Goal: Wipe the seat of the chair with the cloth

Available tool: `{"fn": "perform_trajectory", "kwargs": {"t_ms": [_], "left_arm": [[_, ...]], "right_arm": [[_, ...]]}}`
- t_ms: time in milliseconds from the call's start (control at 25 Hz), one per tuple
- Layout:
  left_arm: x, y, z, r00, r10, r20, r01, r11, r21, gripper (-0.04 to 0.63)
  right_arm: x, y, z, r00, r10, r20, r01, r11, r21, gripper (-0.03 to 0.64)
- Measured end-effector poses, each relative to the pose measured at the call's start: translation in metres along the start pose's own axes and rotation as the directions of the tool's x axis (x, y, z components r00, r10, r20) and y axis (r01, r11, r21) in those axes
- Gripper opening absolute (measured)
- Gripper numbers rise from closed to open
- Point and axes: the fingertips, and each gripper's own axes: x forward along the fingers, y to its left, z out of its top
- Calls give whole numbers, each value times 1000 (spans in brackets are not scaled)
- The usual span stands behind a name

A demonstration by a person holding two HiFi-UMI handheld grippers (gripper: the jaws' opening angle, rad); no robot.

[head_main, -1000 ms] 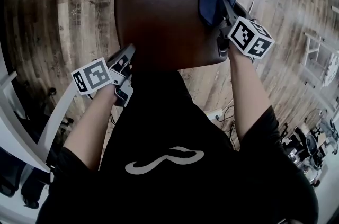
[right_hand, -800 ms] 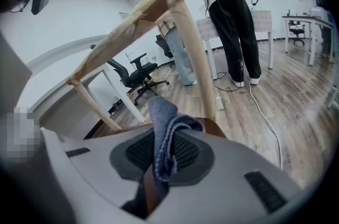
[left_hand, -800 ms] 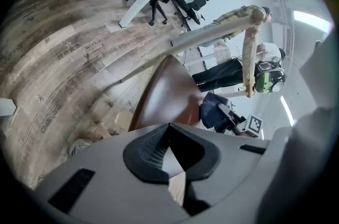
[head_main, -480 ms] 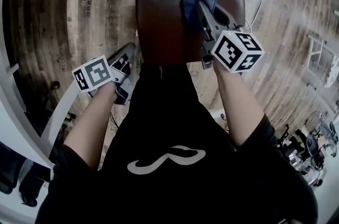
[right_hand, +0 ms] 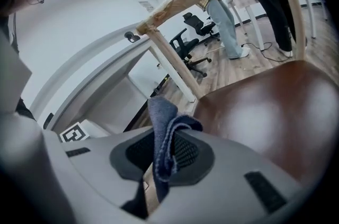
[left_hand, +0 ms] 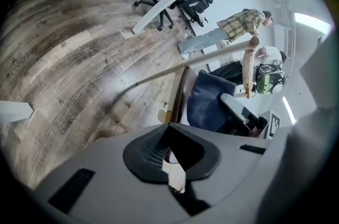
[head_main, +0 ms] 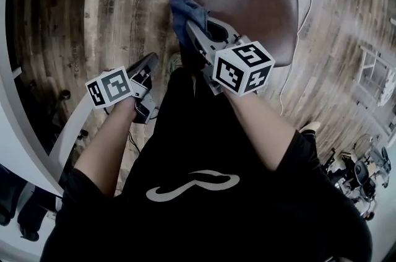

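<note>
Gripping blue cloth (head_main: 184, 9) in jaws of right gripper (head_main: 192, 33), at left edge of brown chair seat (head_main: 247, 0). Holding left gripper (head_main: 151, 60) beside chair above wood floor (head_main: 93, 7), with jaws closed together on nothing.

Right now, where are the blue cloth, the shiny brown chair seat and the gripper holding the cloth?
blue cloth (head_main: 184, 10): head view, its bunched top.
shiny brown chair seat (head_main: 247, 0): head view, bare middle.
right gripper (head_main: 193, 34): head view, between its fingertips.

A dark blue cloth (head_main: 184, 8) against the glossy reddish-brown chair seat (head_main: 253, 0), above a grey-brown plank-grained floor (head_main: 80, 13); the person's shirt (head_main: 204, 205) is black with a white emblem.
</note>
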Motion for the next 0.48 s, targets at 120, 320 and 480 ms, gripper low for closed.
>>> {"fn": "perform_trajectory", "kwargs": {"t_ms": [120,320,480], "left_arm": [[-7,10,1,1000,5,6,-5,1000,-5,12],[-11,21,3,1000,8,19,-8,1000,-22,12],[-11,27,3,999,13,40,-11,999,-53,12]], "right_arm": [[12,0,-12,999,-14,-34,14,1000,-11,54],[25,-14,-33,991,-70,-114,57,992,-113,54],[29,-20,-40,983,-99,-153,69,980,-188,54]]}}
